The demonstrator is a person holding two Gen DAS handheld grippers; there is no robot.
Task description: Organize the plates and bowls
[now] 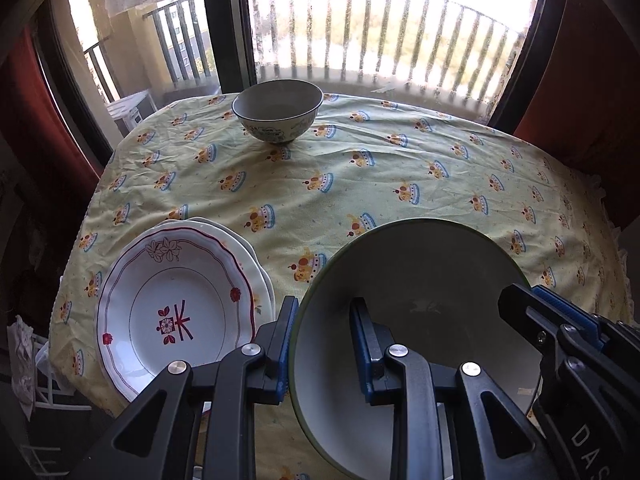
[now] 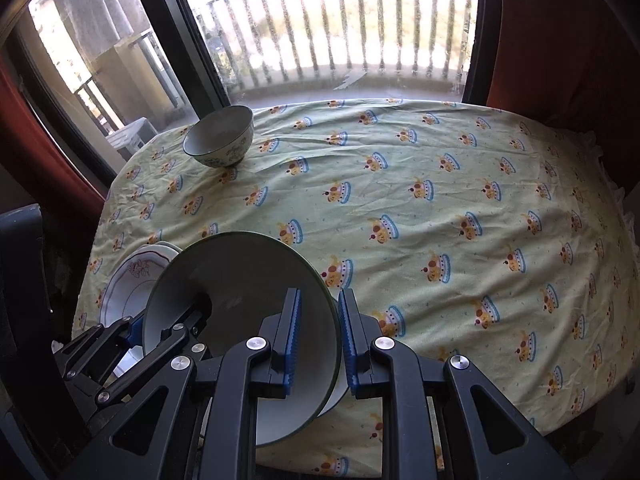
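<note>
A large green-rimmed white bowl [image 1: 416,304] is at the near edge of the table, and both grippers hold it. My left gripper [image 1: 322,340] straddles its left rim, one finger outside and one inside. My right gripper [image 2: 318,332] straddles its right rim the same way; it shows in the left wrist view [image 1: 560,320]. A stack of white plates [image 1: 176,312] with red trim lies left of the bowl and shows in the right wrist view [image 2: 128,284]. A small patterned bowl [image 1: 278,110] stands at the far side and shows in the right wrist view [image 2: 220,136].
The round table carries a yellow patterned tablecloth [image 2: 460,208]. A window with a balcony railing [image 1: 380,28] lies behind the table. Red curtains [image 2: 560,40] hang on both sides. A white rack [image 1: 32,360] stands low at the left.
</note>
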